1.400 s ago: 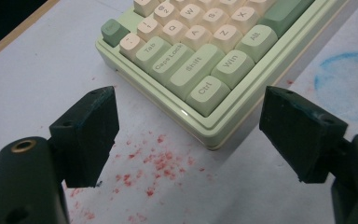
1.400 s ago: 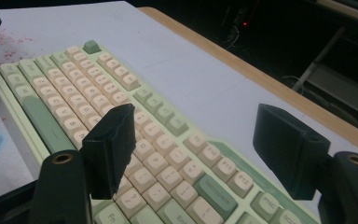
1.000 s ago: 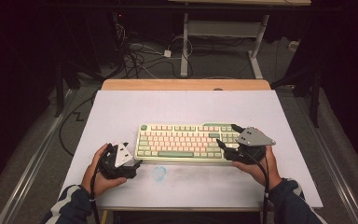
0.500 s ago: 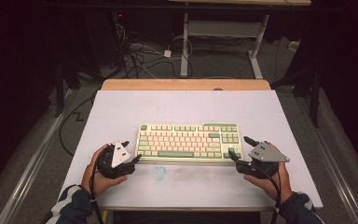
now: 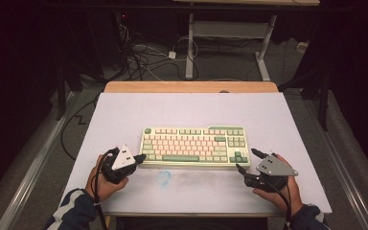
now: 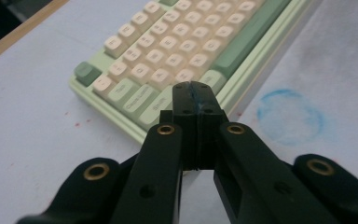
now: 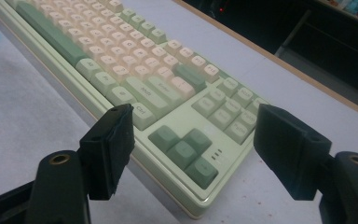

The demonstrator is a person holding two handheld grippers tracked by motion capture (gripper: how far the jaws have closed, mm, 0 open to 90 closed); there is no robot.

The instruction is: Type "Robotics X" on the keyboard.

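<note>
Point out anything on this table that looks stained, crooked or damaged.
A faint blue ring-shaped stain marks the white table cover just in front of the keyboard, with a greyish smudge to its right. Small reddish specks dot the cover in both gripper views. The keyboard itself lies square and looks intact.

Black hand-held gripper (image 5: pixel 143 156), brass screws, grey plate

Matt plastic all over the keyboard (image 5: pixel 194 146): pale green case, cream and sage keycaps, a soft sheen along the case edge. The tabletop (image 5: pixel 191 112) looks like a smooth, dull pale sheet, smudged with a blue ring stain (image 6: pixel 290 116) and tiny red specks; bare wood shows along its far edge. The left gripper (image 6: pixel 196 95) is matt black plastic with brassy metal rivets. The right gripper (image 7: pixel 193 154) has rubbery-looking pads (image 7: pixel 114 149), and a dull grey plate (image 5: pixel 275 165) on top.
</note>
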